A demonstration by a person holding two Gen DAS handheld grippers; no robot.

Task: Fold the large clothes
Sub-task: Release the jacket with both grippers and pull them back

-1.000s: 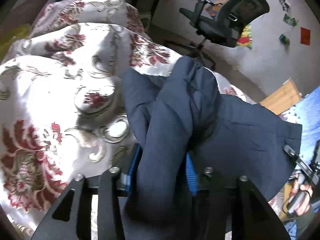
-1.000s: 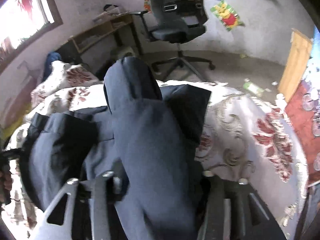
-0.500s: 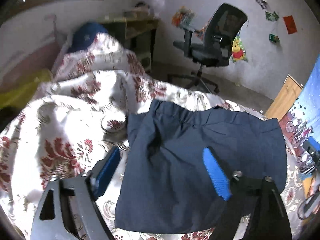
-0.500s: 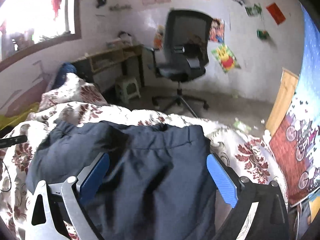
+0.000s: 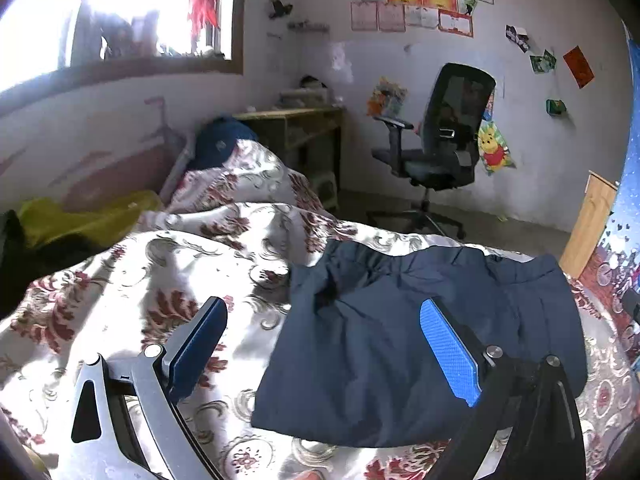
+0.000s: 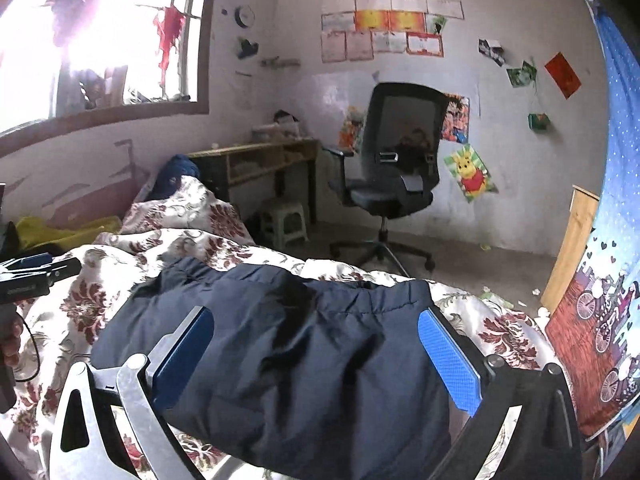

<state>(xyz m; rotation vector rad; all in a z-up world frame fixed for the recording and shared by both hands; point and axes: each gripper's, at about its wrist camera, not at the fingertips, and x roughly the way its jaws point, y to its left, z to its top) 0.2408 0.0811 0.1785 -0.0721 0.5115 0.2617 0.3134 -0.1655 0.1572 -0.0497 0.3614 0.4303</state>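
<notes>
A dark navy garment lies folded on the floral bedspread; it also shows in the right wrist view. My left gripper is open and empty, raised above the garment's left edge, its blue pads wide apart. My right gripper is open and empty, held above the middle of the garment. The left gripper's tip shows at the left edge of the right wrist view.
A black office chair stands on the floor beyond the bed, next to a wooden desk and a small stool. A yellow cloth lies at the bed's far left. A wooden board leans at the right.
Both grippers let go of the navy garment, opened wide and lifted up and back. The garment dropped from a bunched, raised shape to lie flat and folded on the bed.
</notes>
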